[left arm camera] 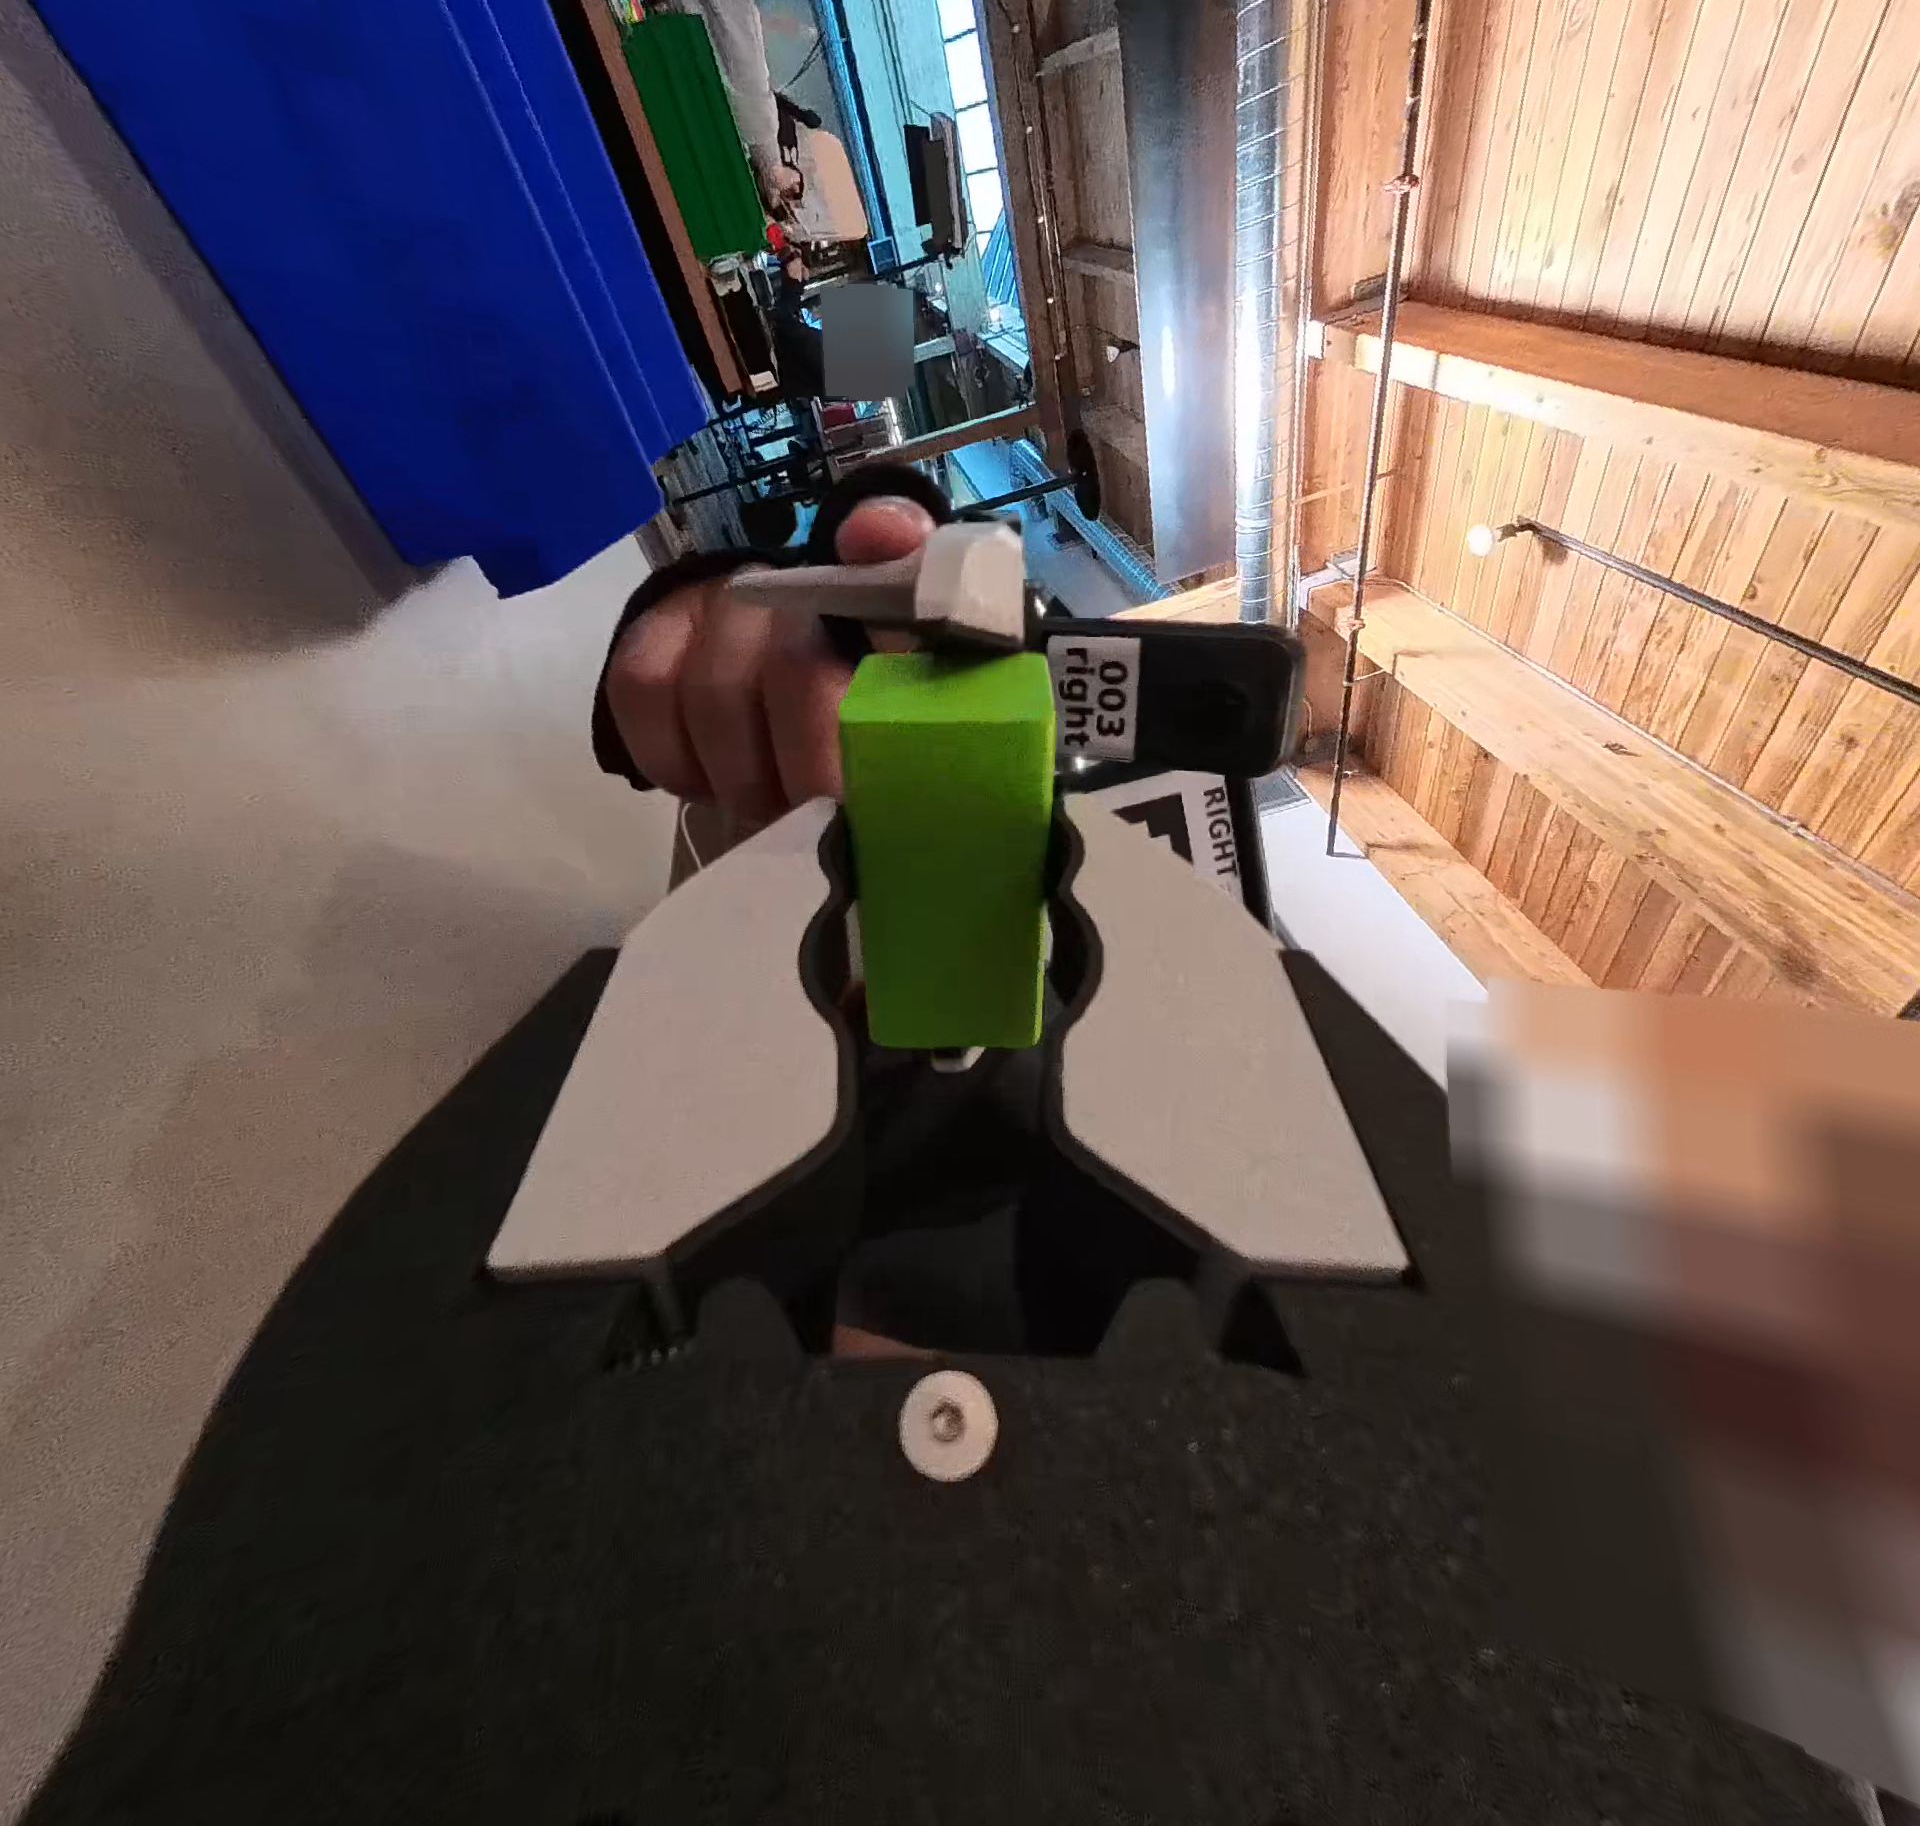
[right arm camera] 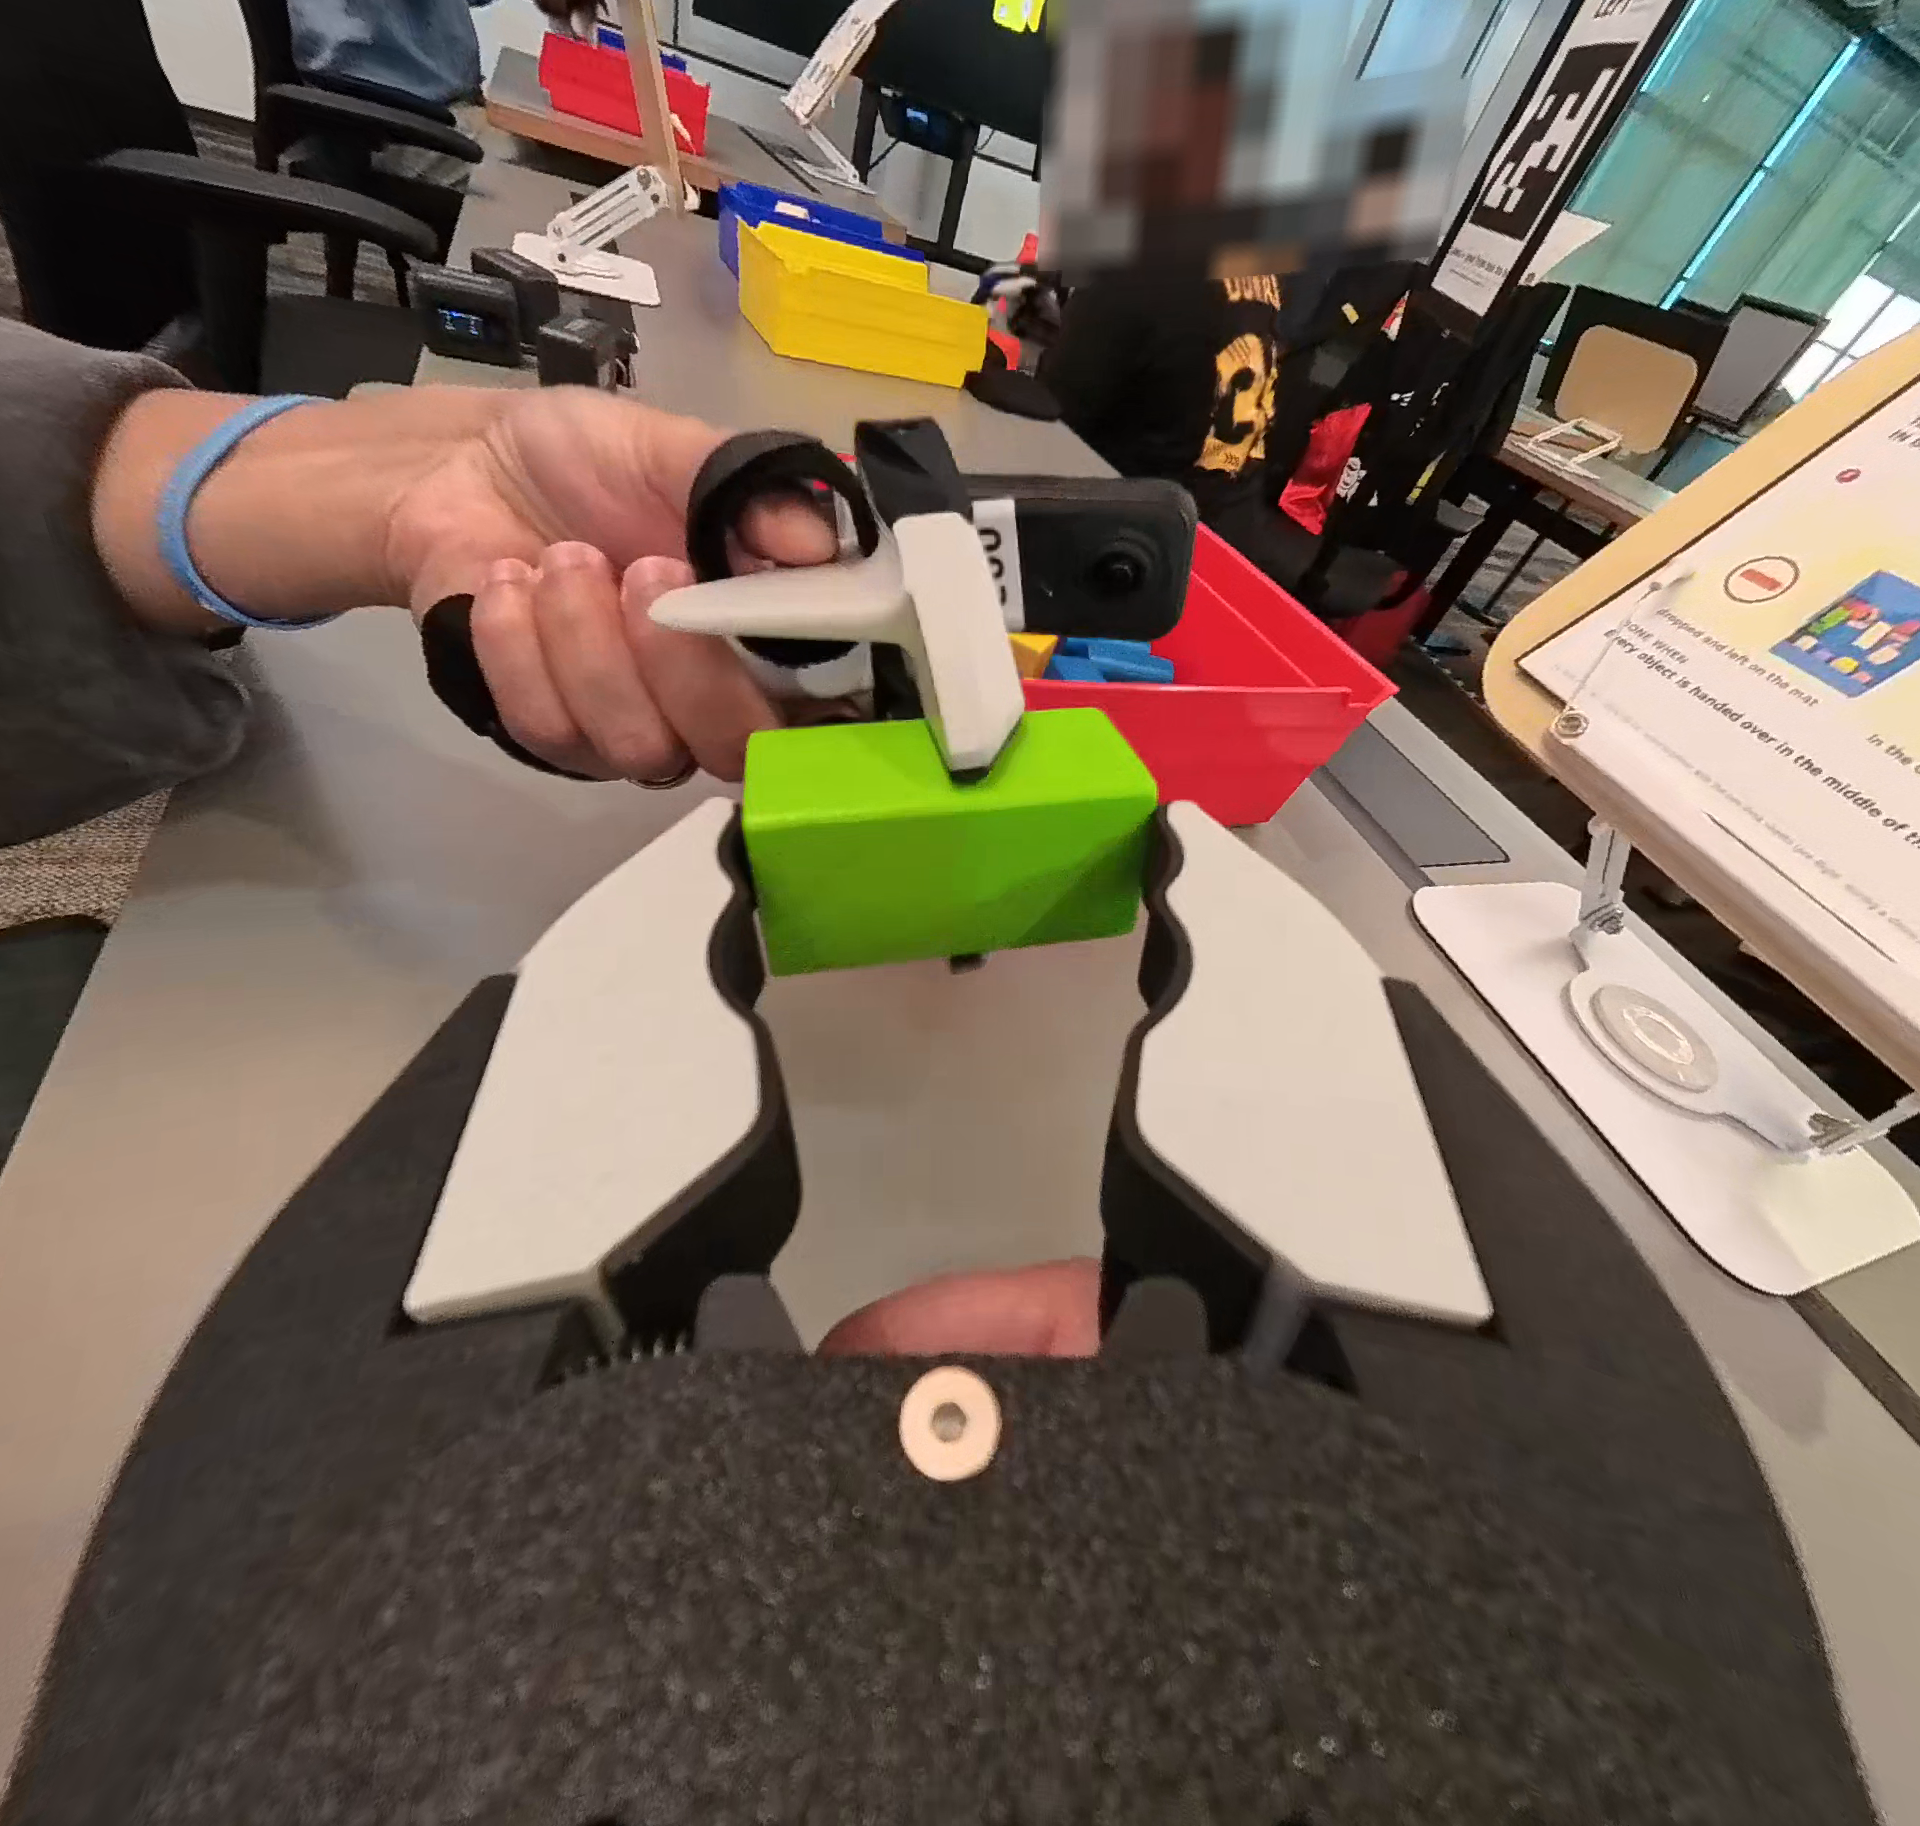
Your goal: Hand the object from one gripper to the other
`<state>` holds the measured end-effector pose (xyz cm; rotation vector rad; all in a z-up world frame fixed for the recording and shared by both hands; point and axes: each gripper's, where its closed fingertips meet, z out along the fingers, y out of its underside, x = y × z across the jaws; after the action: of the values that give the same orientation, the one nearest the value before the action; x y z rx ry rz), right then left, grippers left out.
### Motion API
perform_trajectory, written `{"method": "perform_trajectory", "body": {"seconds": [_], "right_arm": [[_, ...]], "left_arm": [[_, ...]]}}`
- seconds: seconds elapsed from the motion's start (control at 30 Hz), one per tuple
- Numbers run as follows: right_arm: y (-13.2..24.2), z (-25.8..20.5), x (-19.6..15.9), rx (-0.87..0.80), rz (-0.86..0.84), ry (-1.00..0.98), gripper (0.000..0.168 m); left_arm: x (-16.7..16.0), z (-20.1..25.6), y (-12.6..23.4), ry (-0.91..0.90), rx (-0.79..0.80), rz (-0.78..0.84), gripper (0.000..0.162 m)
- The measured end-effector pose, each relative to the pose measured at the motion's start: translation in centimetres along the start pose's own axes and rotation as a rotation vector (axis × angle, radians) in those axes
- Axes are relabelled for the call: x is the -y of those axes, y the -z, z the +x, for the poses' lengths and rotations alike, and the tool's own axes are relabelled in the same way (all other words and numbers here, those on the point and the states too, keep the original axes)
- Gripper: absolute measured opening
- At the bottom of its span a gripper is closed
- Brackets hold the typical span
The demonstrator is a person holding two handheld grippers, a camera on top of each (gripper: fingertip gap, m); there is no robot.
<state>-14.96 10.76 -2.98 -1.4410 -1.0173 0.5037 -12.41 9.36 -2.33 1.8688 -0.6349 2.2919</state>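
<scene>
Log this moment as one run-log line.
phase: handover | object: green block | left gripper: shut on block | right gripper: shut on block | release: not yet

A red bin [right arm camera: 1226, 727] stands on the grey table [right arm camera: 312, 945], with blue and yellow pieces [right arm camera: 1091, 656] lying inside it. Behind the red bin, farther along the table, sits a yellow bin [right arm camera: 852, 311], and a blue bin [right arm camera: 790, 213] stands just behind that. Right of the red bin, an instruction sheet [right arm camera: 1766, 664] leans tilted on a white stand [right arm camera: 1662, 1080]. In the left wrist view, a large blue bin [left arm camera: 364, 218] fills the upper left corner.
</scene>
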Motion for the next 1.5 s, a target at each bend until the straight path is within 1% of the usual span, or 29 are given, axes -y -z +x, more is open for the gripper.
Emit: {"method": "perform_trajectory", "body": {"seconds": [0.07,0.13,0.17,0.2,0.23,0.27,0.33,0.43,0.5,0.57,0.63,0.7,0.77,0.8,0.87,1.0,1.13,1.4,1.5], "right_arm": [[0.2,-0.1,-0.2,0.023,-0.017,-0.006,0.071],[0.4,-0.4,0.1,0.033,-0.022,0.002,0.071],[0.6,-0.3,0.3,0.035,-0.021,0.002,0.071],[1.0,-0.2,0.6,0.037,-0.025,-0.001,0.071],[1.5,0.0,0.8,0.037,-0.029,-0.004,0.071],[2.3,0.7,1.1,0.017,-0.034,0.001,0.071],[4.5,3.1,1.5,-0.064,-0.064,0.027,0.071],[9.7,8.9,1.0,-0.24,-0.175,0.037,0.071],[14.2,14.1,-0.9,-0.402,-0.324,-0.007,0.071],[18.5,19.5,-3.9,-0.583,-0.482,-0.116,0.071],[21.5,23.6,-8.2,-0.7,-0.62,-0.3,0.071],[22.8,25.9,-13.2,-0.757,-0.742,-0.535,0.071],[23.3,26.8,-18.1,-0.78,-0.871,-0.77,0.071],[23.2,27.2,-19.9,-0.787,-0.918,-0.839,0.071],[23.4,28.1,-22.8,-0.836,-1.01,-0.918,0.071],[22.9,29.1,-26.3,-0.883,-1.137,-1.041,0.072],[21.5,29.2,-28.0,-0.906,-1.157,-1.134,0.072],[20.9,30.4,-28.8,-1.043,-1.124,-1.045,0.072],[20.9,30.5,-28.9,-1.049,-1.096,-1.039,0.072]], "left_arm": [[-0.2,-0.1,-0.1,-0.008,0.002,-0.014,0.034],[-0.7,0.2,0.2,-0.059,0.016,-0.031,0.035],[-1.0,0.3,0.6,-0.094,0.036,-0.028,0.041],[-1.2,0.1,1.2,-0.134,0.078,-0.015,0.055],[-1.6,-0.3,1.9,-0.177,0.135,0.002,0.062],[-2.2,-0.7,2.7,-0.222,0.187,0.027,0.063],[-4.2,-1.9,4.4,-0.284,0.277,0.086,0.062],[-8.3,-4.9,7.0,-0.395,0.476,0.162,0.058],[-10.6,-6.5,8.2,-0.453,0.606,0.158,0.055],[-11.7,-7.1,8.8,-0.479,0.682,0.154,0.053],[-11.7,-6.8,8.6,-0.506,0.691,0.158,0.052],[-11.3,-6.8,8.4,-0.528,0.704,0.163,0.051],[-11.3,-7.3,8.2,-0.52,0.712,0.158,0.05],[-11.5,-7.5,8.0,-0.505,0.703,0.149,0.05],[-11.8,-7.7,7.7,-0.484,0.692,0.13,0.049],[-11.9,-8.0,8.3,-0.528,0.759,0.105,0.049],[-12.0,-8.2,8.5,-0.571,0.809,0.085,0.049],[-12.3,-8.0,8.7,-0.583,0.811,0.078,0.049],[-12.2,-8.0,8.8,-0.579,0.813,0.081,0.049]]}}
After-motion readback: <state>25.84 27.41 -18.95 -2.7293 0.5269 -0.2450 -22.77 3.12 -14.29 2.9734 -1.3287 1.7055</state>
